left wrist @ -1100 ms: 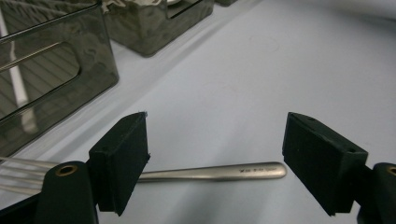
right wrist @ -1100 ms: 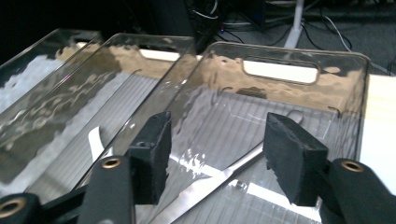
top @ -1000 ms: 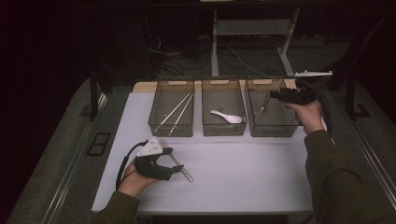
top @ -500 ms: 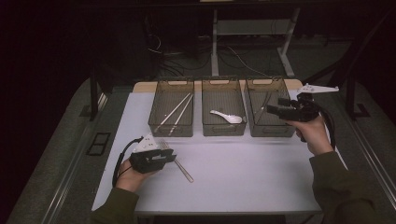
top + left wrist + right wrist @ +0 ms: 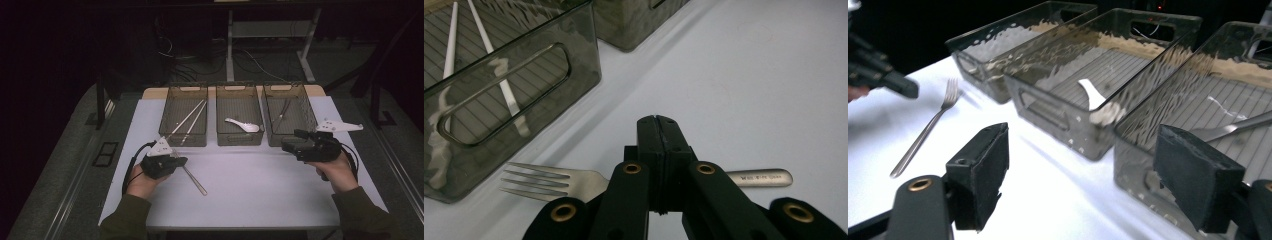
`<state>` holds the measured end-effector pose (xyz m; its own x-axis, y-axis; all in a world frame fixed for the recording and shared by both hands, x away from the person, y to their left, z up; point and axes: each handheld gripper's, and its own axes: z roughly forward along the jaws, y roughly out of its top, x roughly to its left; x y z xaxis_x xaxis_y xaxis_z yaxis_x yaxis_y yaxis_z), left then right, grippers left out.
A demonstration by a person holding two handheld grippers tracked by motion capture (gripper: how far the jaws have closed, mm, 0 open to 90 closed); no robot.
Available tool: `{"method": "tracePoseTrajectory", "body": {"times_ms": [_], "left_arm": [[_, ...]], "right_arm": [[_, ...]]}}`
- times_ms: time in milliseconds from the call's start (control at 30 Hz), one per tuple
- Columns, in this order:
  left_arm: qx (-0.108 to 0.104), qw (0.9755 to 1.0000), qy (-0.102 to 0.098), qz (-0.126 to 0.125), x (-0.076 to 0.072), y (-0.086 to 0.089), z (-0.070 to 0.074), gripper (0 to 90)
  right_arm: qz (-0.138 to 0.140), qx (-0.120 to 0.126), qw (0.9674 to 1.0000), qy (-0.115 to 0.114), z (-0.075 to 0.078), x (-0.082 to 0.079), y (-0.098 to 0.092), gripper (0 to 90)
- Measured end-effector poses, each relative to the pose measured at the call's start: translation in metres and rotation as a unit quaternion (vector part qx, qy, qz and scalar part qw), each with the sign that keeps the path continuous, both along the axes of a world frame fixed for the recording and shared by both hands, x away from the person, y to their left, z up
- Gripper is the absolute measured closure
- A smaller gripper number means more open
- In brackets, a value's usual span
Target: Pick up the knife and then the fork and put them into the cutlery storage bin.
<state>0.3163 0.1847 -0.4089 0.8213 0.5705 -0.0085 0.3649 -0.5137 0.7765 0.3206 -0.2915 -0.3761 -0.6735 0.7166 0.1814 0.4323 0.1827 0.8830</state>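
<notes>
Fork [image 5: 574, 182] of dull brushed steel is lying flat on the white table [image 5: 260, 190], its four slim tines pointing at the smoky ribbed-plastic left bin [image 5: 186, 115]. Left gripper [image 5: 658, 125] is hovering over its neck, jaws pressed together with nothing between them. Right gripper [image 5: 1083, 170] is standing wide and empty, having just been opening, by the right bin [image 5: 290, 112].

Dim room behind a white table

A white-topped table [image 5: 260, 200] stands on grey floor [image 5: 65, 165]; beyond its far edge, metal frame legs [image 5: 230, 45] and loose cables [image 5: 190, 65] sit in darkness.
</notes>
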Motion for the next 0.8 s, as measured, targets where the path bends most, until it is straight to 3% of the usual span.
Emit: {"method": "tracePoseTrajectory", "body": {"times_ms": [333,500,667,800], "left_arm": [[0.024,0.9997,0.004,0.007,0.018,-0.001,-0.002,88.8],[0.056,0.9983,-0.001,0.018,0.035,-0.001,-0.006,88.8],[0.072,0.9971,0.008,0.022,0.053,-0.002,-0.016,88.8],[0.102,0.9945,0.008,0.022,0.064,-0.009,-0.026,88.8]], "right_arm": [[0.018,-0.014,0.9997,0.001,-0.024,-0.030,-0.002,21.0],[0.023,-0.026,0.9993,0.016,-0.037,-0.041,-0.002,20.9],[0.026,-0.029,0.9990,0.023,-0.042,-0.047,-0.003,21.0],[0.025,-0.027,0.9990,0.025,-0.043,-0.048,-0.004,21.0]]}}
